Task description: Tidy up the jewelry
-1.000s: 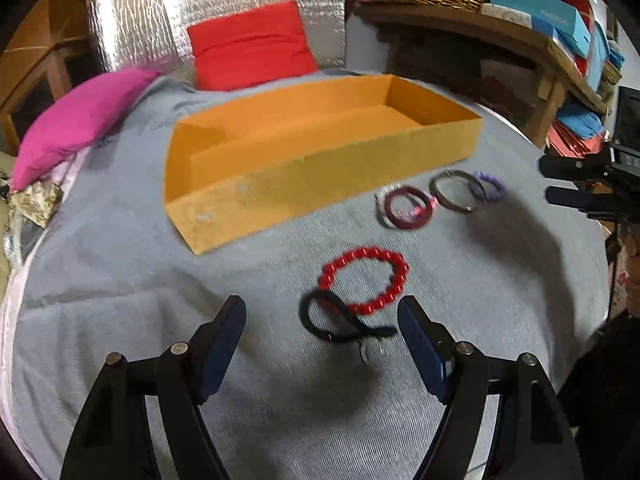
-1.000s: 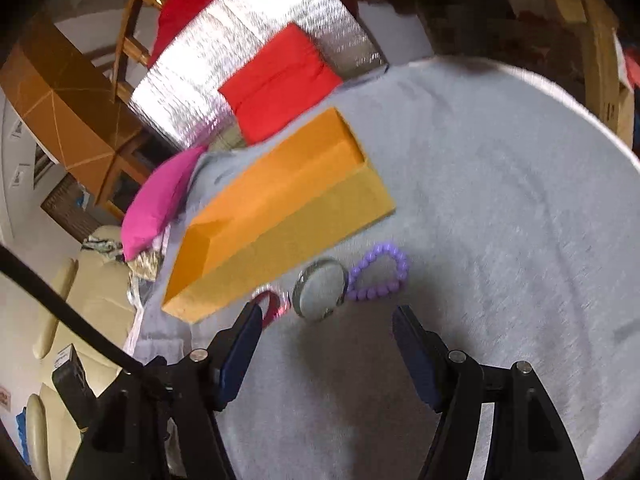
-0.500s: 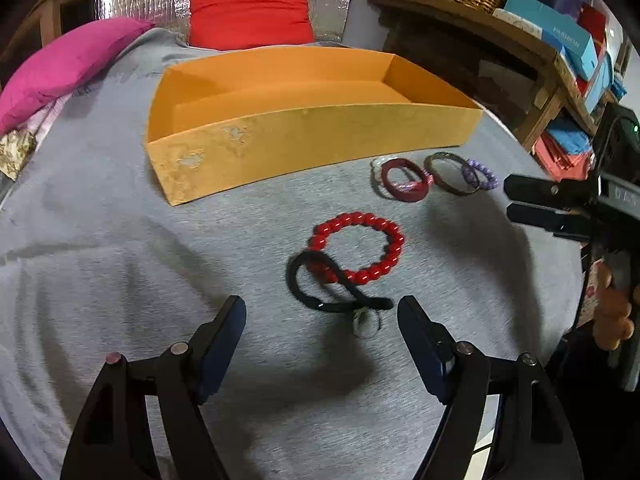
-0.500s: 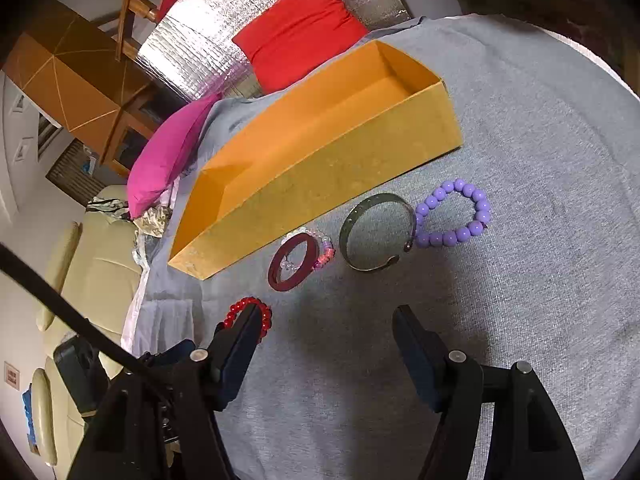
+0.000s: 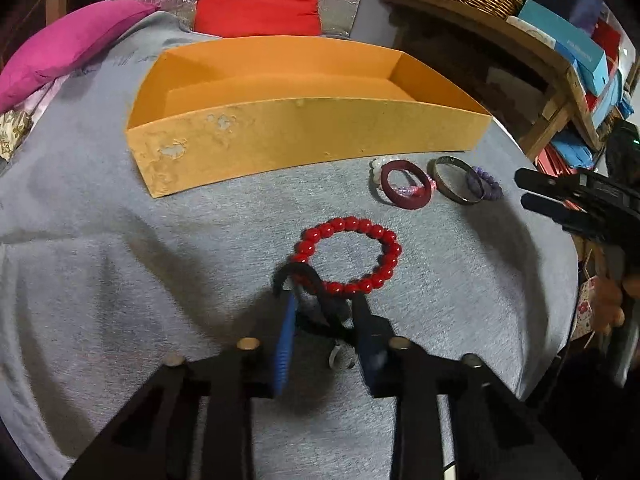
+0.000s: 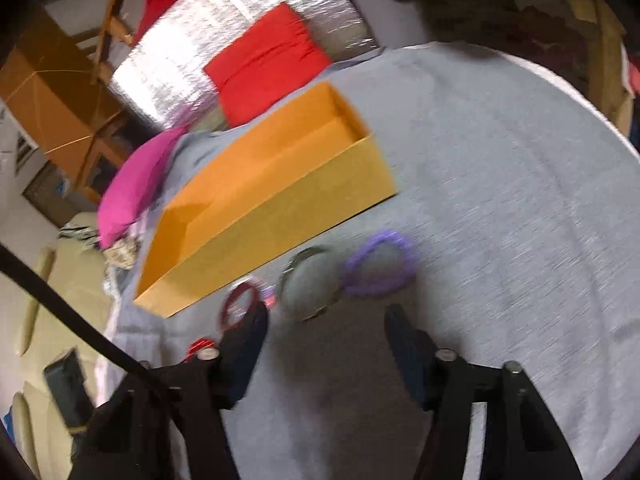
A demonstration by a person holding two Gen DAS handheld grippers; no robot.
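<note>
Jaws of the left gripper (image 5: 326,312) have just been closing and are now pinched on the black cord bracelet (image 5: 308,280); ahead, the orange box (image 5: 304,140) is seen empty. Right gripper (image 6: 324,332) is spread, just short of the metal bangle (image 6: 310,284). Nothing is stowed yet.

left tool (image 5: 326,304): jaws just closed in, now flanking black cord bracelet (image 5: 316,312)
right tool (image 6: 324,320): jaws narrowed, nothing between; nearer metal bangle (image 6: 310,284)

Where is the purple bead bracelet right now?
In the left wrist view the purple bead bracelet lies on the grey cloth at the right end of a row, touching the metal bangle, in front of the orange box's right corner.
</note>
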